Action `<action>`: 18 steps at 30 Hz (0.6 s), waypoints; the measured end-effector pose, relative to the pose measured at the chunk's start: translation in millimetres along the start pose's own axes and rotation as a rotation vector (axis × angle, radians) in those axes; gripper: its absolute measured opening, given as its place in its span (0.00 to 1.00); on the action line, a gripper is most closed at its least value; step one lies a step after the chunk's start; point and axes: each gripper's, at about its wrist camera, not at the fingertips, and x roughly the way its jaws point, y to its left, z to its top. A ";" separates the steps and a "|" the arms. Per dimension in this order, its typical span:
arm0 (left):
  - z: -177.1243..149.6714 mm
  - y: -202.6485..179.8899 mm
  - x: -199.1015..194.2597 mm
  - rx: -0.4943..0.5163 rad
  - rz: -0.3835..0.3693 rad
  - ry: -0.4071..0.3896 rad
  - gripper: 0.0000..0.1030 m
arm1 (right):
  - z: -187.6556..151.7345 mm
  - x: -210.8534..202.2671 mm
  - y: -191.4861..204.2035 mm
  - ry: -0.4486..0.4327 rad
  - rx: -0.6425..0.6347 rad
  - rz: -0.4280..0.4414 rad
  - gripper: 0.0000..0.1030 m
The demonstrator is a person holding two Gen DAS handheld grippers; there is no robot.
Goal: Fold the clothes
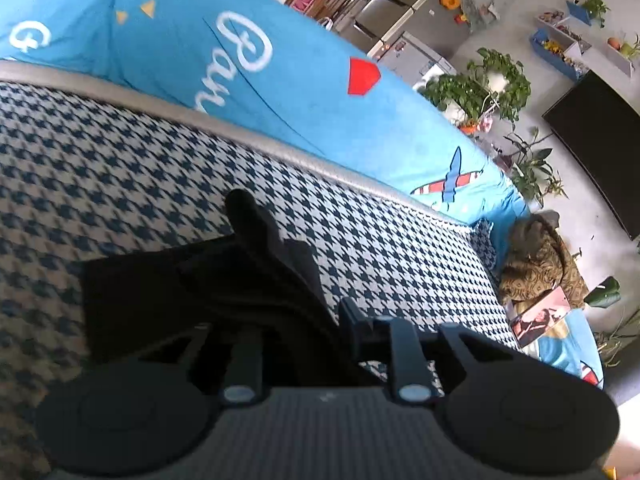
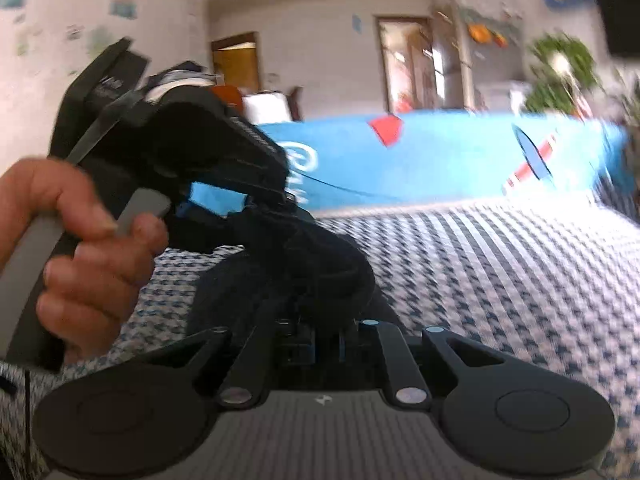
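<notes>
A black garment [image 1: 160,304] lies partly folded on the blue-and-white houndstooth cover [image 1: 120,152]. One edge of it bunches up into my left gripper [image 1: 280,264], whose dark fingers are mostly hidden by the cloth and look closed on it. In the right wrist view a hand [image 2: 80,248] holds the left gripper [image 2: 296,216] just ahead and to the left. Its tip meets the same black garment [image 2: 224,300]. My right gripper [image 2: 320,280] is shut on a raised wad of that cloth close beside the left one.
A bright blue printed blanket [image 1: 280,80] covers the far side beyond a grey piped edge [image 1: 240,136]. Off the right end stand potted plants [image 1: 480,84], a brown heap of fabric [image 1: 540,264], a dark screen [image 1: 592,140] and a printed picture [image 1: 540,316].
</notes>
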 end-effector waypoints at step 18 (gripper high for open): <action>0.2 12.3 -56.4 0.062 0.025 -0.027 0.85 | 1.6 -24.9 -82.9 0.037 0.331 -0.301 0.30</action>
